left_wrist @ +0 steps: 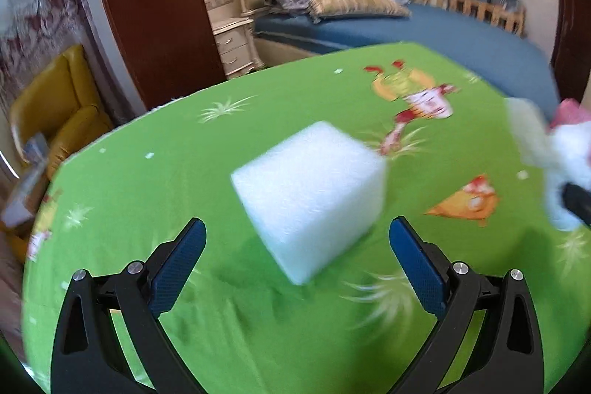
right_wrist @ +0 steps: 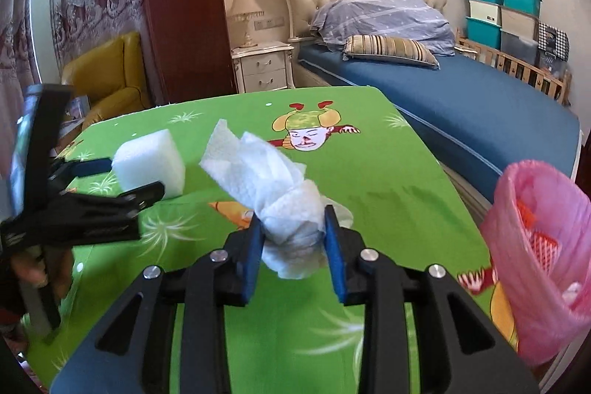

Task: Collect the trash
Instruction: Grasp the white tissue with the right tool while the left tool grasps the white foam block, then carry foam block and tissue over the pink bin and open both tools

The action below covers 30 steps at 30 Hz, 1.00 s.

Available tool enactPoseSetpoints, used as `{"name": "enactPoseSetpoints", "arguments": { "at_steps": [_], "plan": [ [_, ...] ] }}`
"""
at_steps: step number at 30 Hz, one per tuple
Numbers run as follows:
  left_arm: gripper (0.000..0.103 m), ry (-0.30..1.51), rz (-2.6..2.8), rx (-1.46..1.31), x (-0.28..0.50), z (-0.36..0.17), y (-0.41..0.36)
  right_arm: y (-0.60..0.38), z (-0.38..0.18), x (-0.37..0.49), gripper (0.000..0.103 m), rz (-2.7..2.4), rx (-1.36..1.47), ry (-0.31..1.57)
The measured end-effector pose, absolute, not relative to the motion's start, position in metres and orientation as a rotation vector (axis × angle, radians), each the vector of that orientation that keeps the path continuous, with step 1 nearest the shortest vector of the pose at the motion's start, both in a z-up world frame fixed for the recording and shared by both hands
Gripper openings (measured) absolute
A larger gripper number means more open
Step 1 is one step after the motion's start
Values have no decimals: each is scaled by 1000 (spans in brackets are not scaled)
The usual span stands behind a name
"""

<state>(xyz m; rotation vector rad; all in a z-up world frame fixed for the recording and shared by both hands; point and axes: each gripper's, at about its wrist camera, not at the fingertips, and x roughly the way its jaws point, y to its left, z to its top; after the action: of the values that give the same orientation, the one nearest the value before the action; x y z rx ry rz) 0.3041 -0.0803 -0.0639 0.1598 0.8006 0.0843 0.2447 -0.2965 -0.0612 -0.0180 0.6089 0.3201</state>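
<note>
A white foam block sits on the green cartoon-print tablecloth. My left gripper is open, its blue pads to either side of the block's near corner and not touching it. In the right wrist view the same foam block lies at the left with the left gripper around it. My right gripper is shut on a crumpled white paper towel, lifted off the cloth. The paper towel also shows blurred at the right edge of the left view.
A bin lined with a pink plastic bag stands at the table's right edge, with orange and white scraps inside. Beyond the table are a bed with a blue sheet, a white nightstand and a yellow armchair.
</note>
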Motion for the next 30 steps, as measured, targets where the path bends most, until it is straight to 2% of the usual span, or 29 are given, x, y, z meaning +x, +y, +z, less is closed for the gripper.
{"name": "enactPoseSetpoints", "arguments": {
  "at_steps": [9,18,19,20,21,23,30],
  "plan": [
    [95,816,-82,147,313,-72,-43,-293,-59,237,31,303,-16,581],
    [95,779,-204,155,335,-71,-59,-283,-62,241,31,282,-41,601],
    [87,765,-220,137,333,-69,-61,-283,-62,241,31,280,-43,602],
    [63,755,-239,114,331,-67,-62,-283,-61,242,31,276,-46,603],
    [56,763,-259,81,328,-68,-63,-283,-61,242,32,273,-47,602],
    [52,755,-236,60,320,-68,-65,-282,-61,241,32,269,-49,597],
    [51,721,-153,54,276,-64,-75,-278,-62,240,32,272,-71,596]
  ]
}}
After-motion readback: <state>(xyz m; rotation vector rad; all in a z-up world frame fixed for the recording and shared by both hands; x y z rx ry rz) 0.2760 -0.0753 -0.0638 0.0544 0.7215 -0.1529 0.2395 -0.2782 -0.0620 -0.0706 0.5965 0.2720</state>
